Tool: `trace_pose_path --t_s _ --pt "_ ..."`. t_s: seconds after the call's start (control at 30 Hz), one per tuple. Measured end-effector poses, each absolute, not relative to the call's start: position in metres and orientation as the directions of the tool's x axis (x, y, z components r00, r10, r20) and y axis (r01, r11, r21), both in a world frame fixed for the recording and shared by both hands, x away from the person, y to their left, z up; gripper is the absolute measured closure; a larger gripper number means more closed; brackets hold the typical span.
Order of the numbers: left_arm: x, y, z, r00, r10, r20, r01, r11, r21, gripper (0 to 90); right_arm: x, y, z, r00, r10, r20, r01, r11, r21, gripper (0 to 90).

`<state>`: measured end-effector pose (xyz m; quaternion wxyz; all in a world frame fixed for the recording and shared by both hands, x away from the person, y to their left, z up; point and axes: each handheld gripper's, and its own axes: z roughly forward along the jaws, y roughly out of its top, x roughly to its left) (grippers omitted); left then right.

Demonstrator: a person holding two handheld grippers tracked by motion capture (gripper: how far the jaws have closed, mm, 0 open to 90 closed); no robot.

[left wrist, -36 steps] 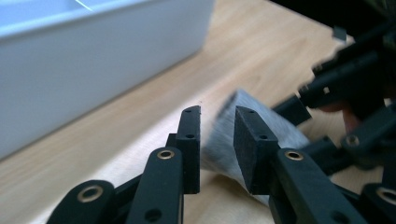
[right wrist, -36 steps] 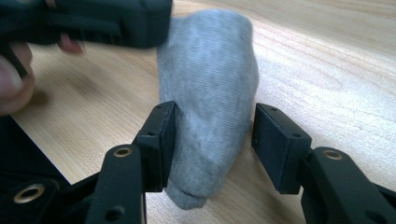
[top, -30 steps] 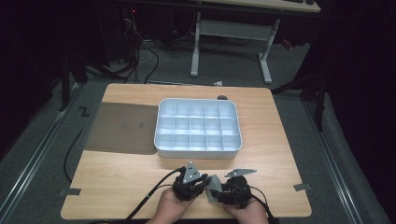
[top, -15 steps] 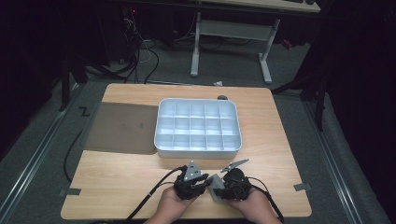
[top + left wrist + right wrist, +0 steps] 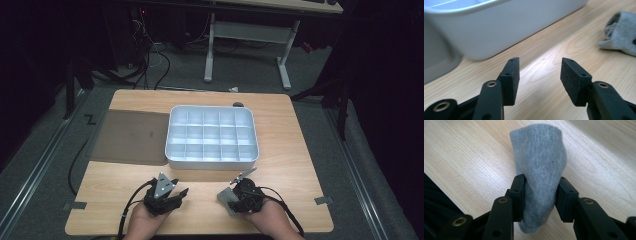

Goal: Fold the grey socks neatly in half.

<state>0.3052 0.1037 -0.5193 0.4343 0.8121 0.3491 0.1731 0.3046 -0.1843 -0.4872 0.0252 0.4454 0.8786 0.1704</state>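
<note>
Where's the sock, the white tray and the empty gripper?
sock [image 5: 541, 165], right gripper view, middle of the grey knit above the jaws
tray [image 5: 212, 161], high view, near wall
left gripper [image 5: 539, 75], left gripper view, midway between its open fingertips

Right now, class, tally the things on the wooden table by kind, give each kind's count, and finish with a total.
Grey sock: 1, clamped by the right gripper
White compartment tray: 1
Dark mat: 1
Small dark object at the far edge, too small to identify: 1
Grippers: 2, counting the left gripper, open
Total: 6
</note>
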Motion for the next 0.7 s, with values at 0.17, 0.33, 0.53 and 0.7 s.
trace_pose_path --t_s 0.17,0.33,0.53,0.7 --pt "0.306 0.119 -0.525 0.664 0.747 -0.024 0.425 -0.351 0.835 47.3 0.307 -0.181 -0.485 -0.603 0.793 0.087 0.775 0.556 0.300 65.7" --pt "0.307 0.126 -0.528 0.640 0.768 -0.027 0.431 -0.330 0.840 43.6 0.309 -0.176 -0.483 -0.600 0.798 0.045 0.775 0.567 0.279 67.1" --pt "0.311 0.131 -0.529 0.634 0.770 -0.074 0.487 -0.323 0.811 43.6 0.312 -0.173 -0.482 -0.590 0.807 0.022 0.784 0.565 0.257 67.4" --pt "0.314 0.133 -0.530 0.629 0.771 -0.098 0.514 -0.319 0.796 43.3 0.313 -0.174 -0.482 -0.602 0.798 0.023 0.775 0.577 0.257 67.4"
